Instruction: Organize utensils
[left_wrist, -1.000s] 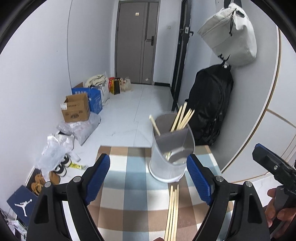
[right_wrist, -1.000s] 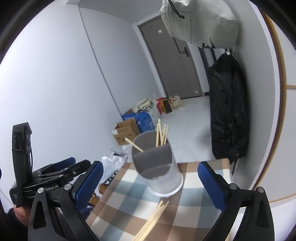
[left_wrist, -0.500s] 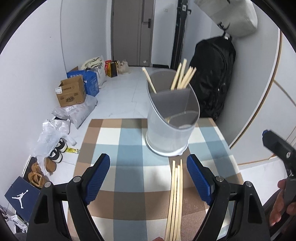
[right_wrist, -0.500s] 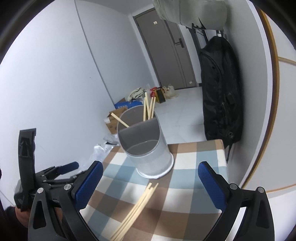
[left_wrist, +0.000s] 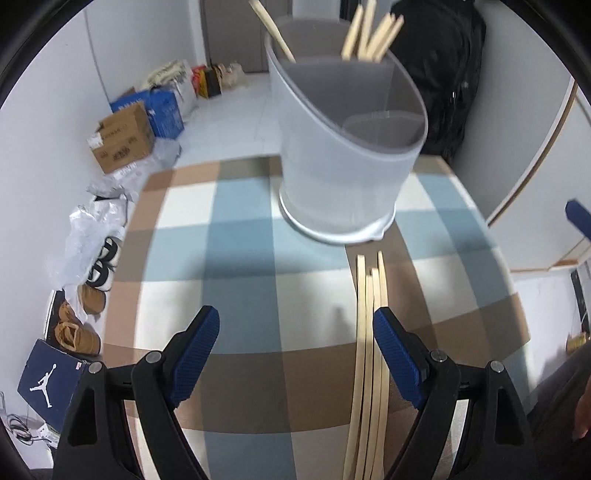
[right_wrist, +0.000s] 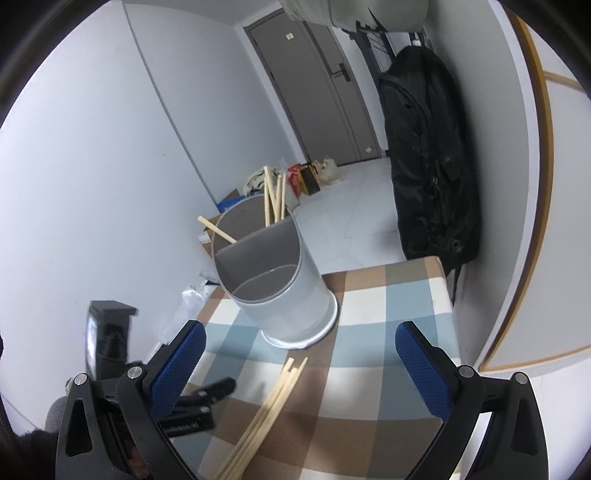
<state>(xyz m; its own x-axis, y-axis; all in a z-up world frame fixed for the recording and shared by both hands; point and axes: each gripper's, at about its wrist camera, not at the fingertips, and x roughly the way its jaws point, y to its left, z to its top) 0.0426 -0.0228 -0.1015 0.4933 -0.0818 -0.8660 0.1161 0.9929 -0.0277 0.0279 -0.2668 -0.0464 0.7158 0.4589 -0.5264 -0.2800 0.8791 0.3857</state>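
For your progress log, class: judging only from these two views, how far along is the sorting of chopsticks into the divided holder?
Done: several chopsticks already stand in the rear compartment of the grey holder. In hand: nothing; the left gripper and right gripper are both open and empty, the left hanging over the loose chopsticks on the checked cloth. Left: that loose bundle still needs lifting into the holder.

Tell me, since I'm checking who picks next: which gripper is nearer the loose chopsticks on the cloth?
Left. The left gripper hangs open right over the loose chopsticks, one finger beside them. The right gripper, also open, sits farther back, off to their side.
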